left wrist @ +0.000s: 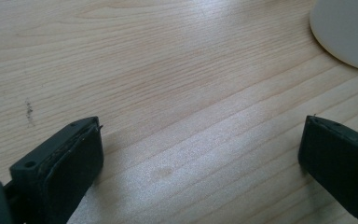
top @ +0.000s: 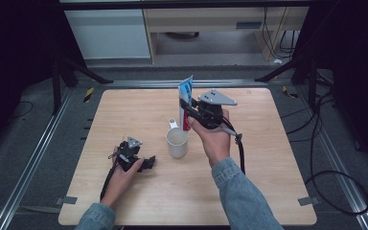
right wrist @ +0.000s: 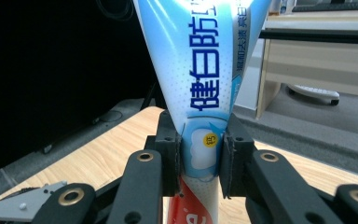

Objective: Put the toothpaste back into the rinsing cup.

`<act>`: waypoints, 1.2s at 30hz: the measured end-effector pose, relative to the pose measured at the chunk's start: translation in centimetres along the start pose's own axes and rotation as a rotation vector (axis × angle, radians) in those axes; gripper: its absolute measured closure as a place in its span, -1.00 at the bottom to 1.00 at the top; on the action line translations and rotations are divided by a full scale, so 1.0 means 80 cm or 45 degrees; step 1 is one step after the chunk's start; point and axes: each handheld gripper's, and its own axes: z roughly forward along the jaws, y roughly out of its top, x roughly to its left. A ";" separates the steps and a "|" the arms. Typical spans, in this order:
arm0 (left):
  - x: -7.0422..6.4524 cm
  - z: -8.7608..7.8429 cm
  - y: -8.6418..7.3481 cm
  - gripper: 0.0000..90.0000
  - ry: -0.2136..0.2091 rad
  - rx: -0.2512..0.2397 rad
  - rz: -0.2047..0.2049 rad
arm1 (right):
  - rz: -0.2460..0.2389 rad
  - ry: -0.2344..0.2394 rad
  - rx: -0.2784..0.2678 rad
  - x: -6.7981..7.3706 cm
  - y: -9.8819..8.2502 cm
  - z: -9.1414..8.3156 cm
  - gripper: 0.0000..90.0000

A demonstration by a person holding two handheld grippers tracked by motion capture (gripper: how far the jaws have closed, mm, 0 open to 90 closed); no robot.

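Toothpaste tube x1 in R gripper, cup x1, L gripper wide.

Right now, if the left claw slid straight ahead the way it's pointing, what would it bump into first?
Probably the white cup. The left claw is open and low over the wooden table, with bare wood just ahead. The cup sits ahead and off to one side, so the claw might only clip its base or slip past.

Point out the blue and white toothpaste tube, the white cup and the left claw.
Blue and white toothpaste tube [right wrist: 205, 70], right gripper view, printed front face.
White cup [top: 177, 143], high view, outer wall.
Left claw [top: 149, 163], high view, between its open fingertips.
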 end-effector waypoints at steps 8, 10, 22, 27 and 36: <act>0.000 0.000 0.000 -1.00 0.000 0.000 0.000 | -0.023 0.000 -0.038 0.005 -0.002 0.000 0.62; 0.000 0.000 0.000 -1.00 0.000 0.000 0.000 | -0.027 -0.001 -0.040 0.005 -0.004 0.001 0.62; 0.000 0.000 0.000 -1.00 -0.001 -0.001 0.000 | -0.015 0.008 -0.067 0.013 -0.011 0.005 0.62; 0.000 0.000 0.000 -1.00 -0.001 -0.001 0.000 | -0.021 0.019 -0.066 0.017 -0.024 0.010 0.62; 0.000 0.000 0.000 -1.00 -0.001 0.000 0.000 | -0.022 0.027 -0.042 0.020 -0.045 0.019 0.62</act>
